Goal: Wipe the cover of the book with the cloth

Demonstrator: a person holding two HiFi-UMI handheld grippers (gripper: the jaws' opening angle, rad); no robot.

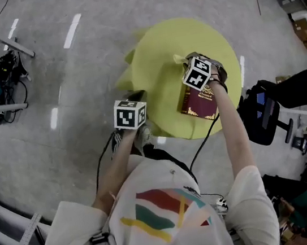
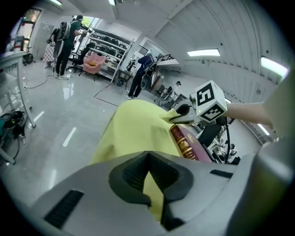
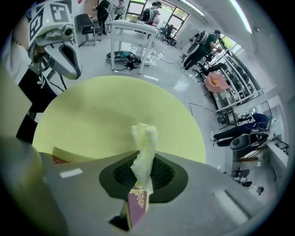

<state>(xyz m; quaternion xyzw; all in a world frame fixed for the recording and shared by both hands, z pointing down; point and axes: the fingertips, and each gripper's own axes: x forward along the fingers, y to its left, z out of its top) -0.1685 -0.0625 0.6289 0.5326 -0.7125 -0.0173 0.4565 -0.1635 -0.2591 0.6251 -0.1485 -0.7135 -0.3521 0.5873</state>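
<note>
Book, maroon with gilt, lies on round yellow table; right claw pinches crumpled cloth, left claw closed.

A round yellow-green table is standing on the glossy grey floor, 1 black office chair is sitting just beside it (on the head view's right), and 1 person in dark blue is standing near shelving.
</note>
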